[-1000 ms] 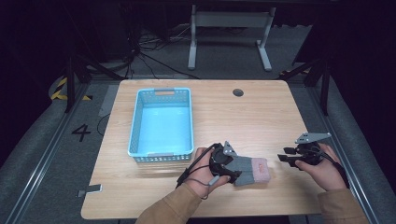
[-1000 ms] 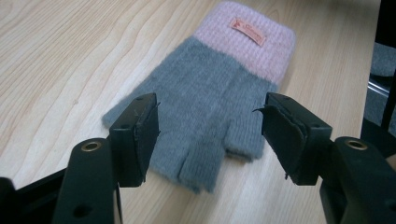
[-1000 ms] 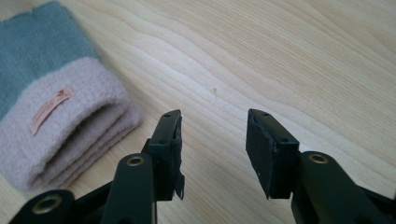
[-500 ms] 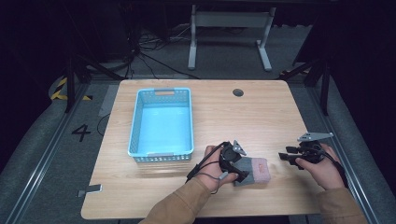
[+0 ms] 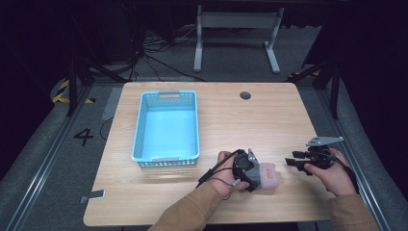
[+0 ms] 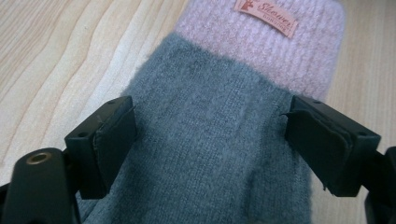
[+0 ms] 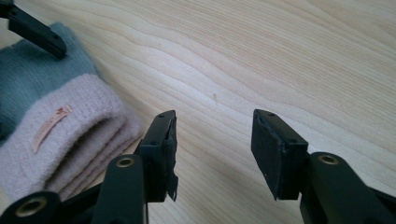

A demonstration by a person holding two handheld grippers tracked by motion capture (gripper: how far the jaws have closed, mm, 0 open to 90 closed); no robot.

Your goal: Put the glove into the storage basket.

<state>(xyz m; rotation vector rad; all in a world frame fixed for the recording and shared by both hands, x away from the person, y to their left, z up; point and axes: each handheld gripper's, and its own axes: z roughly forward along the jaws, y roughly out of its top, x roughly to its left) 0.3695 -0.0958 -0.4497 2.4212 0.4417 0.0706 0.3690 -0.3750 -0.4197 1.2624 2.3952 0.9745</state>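
A folded knit piece point(image 5: 267, 176), grey with a pink cuff and a small sewn label, lies flat near the table's front edge. My left gripper point(image 5: 257, 176) is open over it. In the left gripper view its jaws stand wide on either side of the grey part point(image 6: 212, 154), at the fabric's edges, and the pink cuff point(image 6: 275, 51) lies beyond them. My right gripper point(image 5: 291, 161) is open a short way right of the cuff. In the right gripper view point(image 7: 212, 149) only bare wood lies between its jaws, and the knit piece point(image 7: 60, 135) is to their left.
A light blue plastic basket point(image 5: 137, 130) stands empty on the left half of the wooden table point(image 5: 250, 125). A round cable hole point(image 5: 245, 95) sits near the far edge. Dark floor, rails and a desk frame surround the table.
My left hand and gripper have slid slightly right along the knit piece. The right gripper has hardly moved.
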